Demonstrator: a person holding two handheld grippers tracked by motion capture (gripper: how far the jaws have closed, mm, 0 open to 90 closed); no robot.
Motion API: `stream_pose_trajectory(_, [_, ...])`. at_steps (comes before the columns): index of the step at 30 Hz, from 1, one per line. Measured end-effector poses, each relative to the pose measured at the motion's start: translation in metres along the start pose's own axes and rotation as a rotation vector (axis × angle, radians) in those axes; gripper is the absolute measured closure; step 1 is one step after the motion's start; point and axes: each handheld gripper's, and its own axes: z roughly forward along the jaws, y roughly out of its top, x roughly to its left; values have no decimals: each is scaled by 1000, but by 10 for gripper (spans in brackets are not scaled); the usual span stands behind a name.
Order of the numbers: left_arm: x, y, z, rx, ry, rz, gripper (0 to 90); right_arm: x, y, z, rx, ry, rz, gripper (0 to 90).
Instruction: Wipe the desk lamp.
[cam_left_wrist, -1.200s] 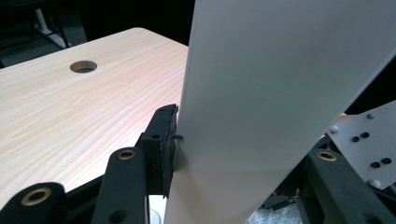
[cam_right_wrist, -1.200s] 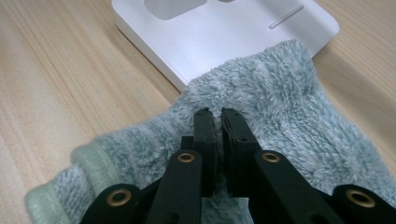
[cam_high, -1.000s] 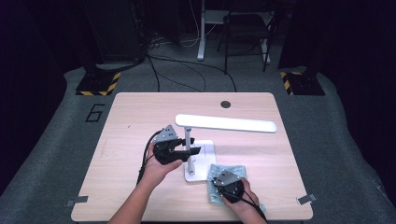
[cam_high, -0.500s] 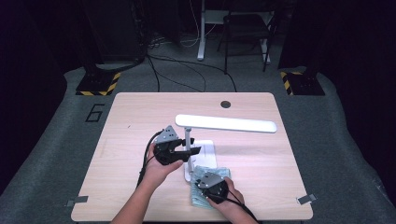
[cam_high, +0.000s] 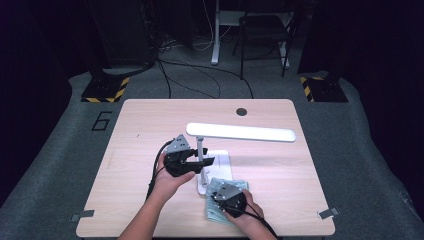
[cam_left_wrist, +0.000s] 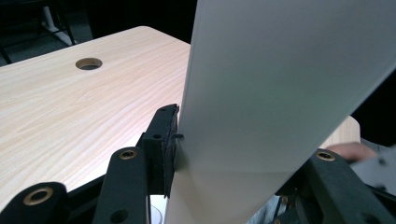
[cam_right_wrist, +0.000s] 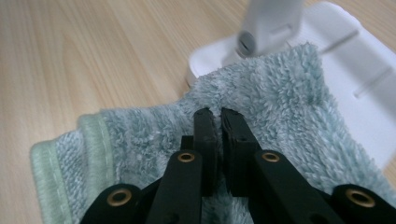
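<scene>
Towel (cam_right_wrist: 261, 112) pinched in right tongs (cam_right_wrist: 220, 115) lies against lamp base (cam_right_wrist: 355, 60).

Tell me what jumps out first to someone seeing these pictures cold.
A white desk lamp with a long flat head stands mid-table on the pale wooden table, its post clamped by the left hand-held gripper. Just in front, the right hand-held gripper pinches a fluffy pale green towel lying against the lamp's white base.

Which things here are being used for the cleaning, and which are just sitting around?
In use:
- white desk lamp, held by the left gripper
- green towel, pinched in the right gripper

Lying about:
- chair
- floor cables
</scene>
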Motion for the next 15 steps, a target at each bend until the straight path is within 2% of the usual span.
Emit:
stream_pose_trajectory(1, [0,0,1,-3,-4,-2,529,-2,-3,-3,8,-3,30,853])
stream_pose_trajectory(5, [1,1,0,5,-9,2,527,-18,-16,-16,23,-7,82,855])
stream_pose_trajectory(9, [2,1,1,7,-16,1,527,-27,-26,-25,33,-19,149,855])
stream_pose_trajectory(15, [2,1,1,7,-18,-2,526,-38,-33,-32,56,-67,211,853])
